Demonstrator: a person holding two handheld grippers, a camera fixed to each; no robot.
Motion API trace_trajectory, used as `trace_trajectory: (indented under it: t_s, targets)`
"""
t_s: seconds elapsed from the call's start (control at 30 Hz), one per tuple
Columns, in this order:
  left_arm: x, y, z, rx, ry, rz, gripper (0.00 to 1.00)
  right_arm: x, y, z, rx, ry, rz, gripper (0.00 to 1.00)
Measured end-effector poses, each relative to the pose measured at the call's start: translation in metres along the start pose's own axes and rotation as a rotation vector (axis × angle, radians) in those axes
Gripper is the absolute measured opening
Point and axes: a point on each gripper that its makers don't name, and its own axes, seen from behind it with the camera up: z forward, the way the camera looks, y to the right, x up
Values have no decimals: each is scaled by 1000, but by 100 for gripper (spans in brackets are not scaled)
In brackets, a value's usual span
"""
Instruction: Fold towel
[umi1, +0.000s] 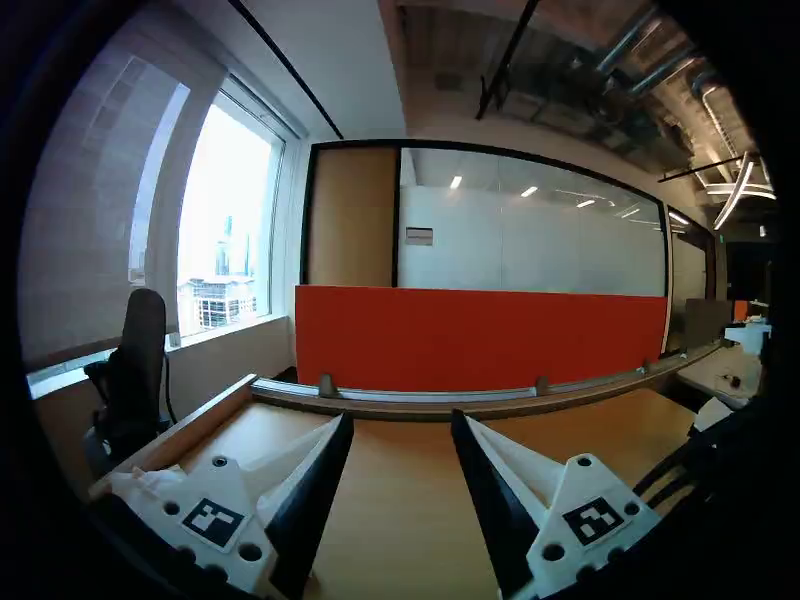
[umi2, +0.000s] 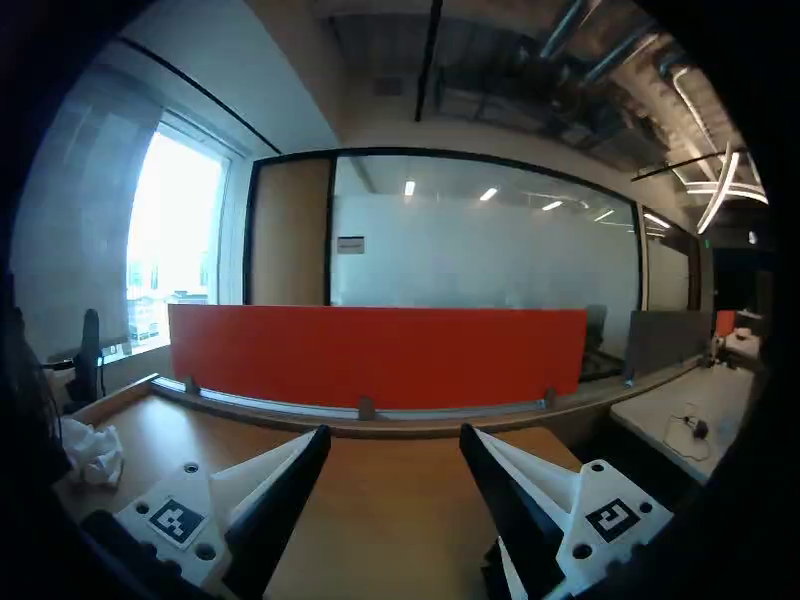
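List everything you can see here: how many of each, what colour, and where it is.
desk: one, wood brown, under both tools
divider: one, orange, along the desk's far edge
towel: one, white, crumpled, near the desk's left edge
chair: one, black, left of the desk, by the window
window: one, bright, on the left wall
glass wall: one, frosted, behind the divider
side desk: one, pale, far right
cable: one, dark, on the side desk
left tool: one, white with black inner faces, open, above the desk, holding nothing
right tool: one, same colours, open, above the desk, holding nothing
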Motion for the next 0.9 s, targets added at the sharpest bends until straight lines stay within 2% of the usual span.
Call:
trace_trajectory:
  t_s: [0.37,0.9]
  targets:
    - [-26,8,-2,-24,18,48,71,6,-16,-1,10,-5,31,100]
    - [-100,-4,-3,-12,23,57,71,-7,-42,4,15,-5,9,100]
